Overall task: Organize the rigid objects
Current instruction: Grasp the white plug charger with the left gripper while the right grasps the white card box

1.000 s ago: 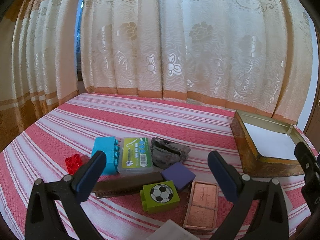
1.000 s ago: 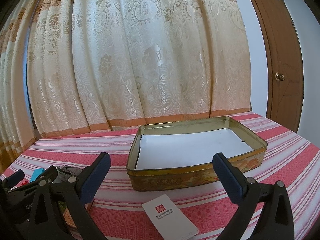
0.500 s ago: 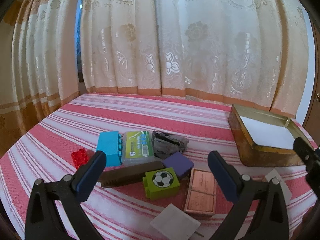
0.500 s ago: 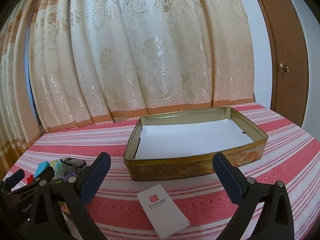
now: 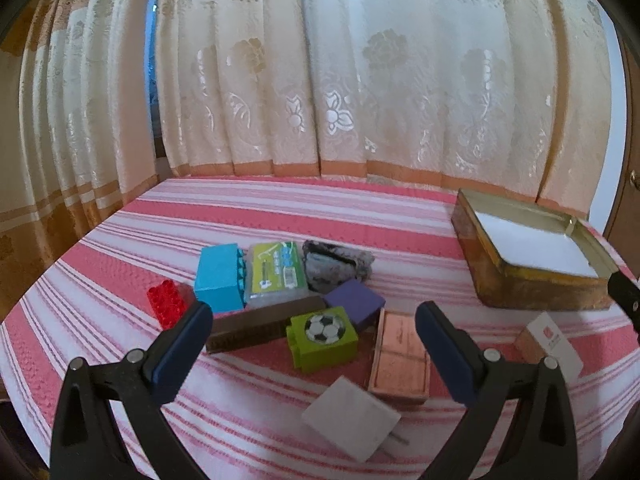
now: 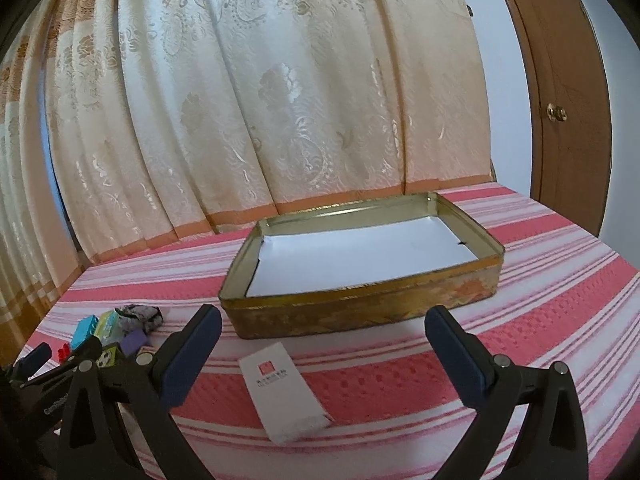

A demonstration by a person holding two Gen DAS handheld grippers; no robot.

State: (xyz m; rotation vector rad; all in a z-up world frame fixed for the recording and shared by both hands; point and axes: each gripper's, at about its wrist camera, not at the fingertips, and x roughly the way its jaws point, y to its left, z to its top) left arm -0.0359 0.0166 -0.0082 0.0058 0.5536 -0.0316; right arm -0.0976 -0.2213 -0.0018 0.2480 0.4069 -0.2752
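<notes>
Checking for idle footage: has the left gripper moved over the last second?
Yes. The left gripper has pulled back and up from the green soccer block, revealing a white square.

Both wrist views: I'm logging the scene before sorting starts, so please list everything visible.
Tin box: 1, gold, white-lined, right side.
White card box: 1, before the tin.
Blue block: 1, cluster's left.
Red block: 1, farthest left.
Green case: 1, beside blue block.
Grey pouch: 1, cluster's back.
Purple cube: 1, centre.
Football block: 1, green.
Brown bar: 1.
Copper box: 1.
White charger: 1, nearest.
Tablecloth: pink-striped.
Curtain: cream.
Door: brown.
Left gripper: open.
Right gripper: open.
</notes>
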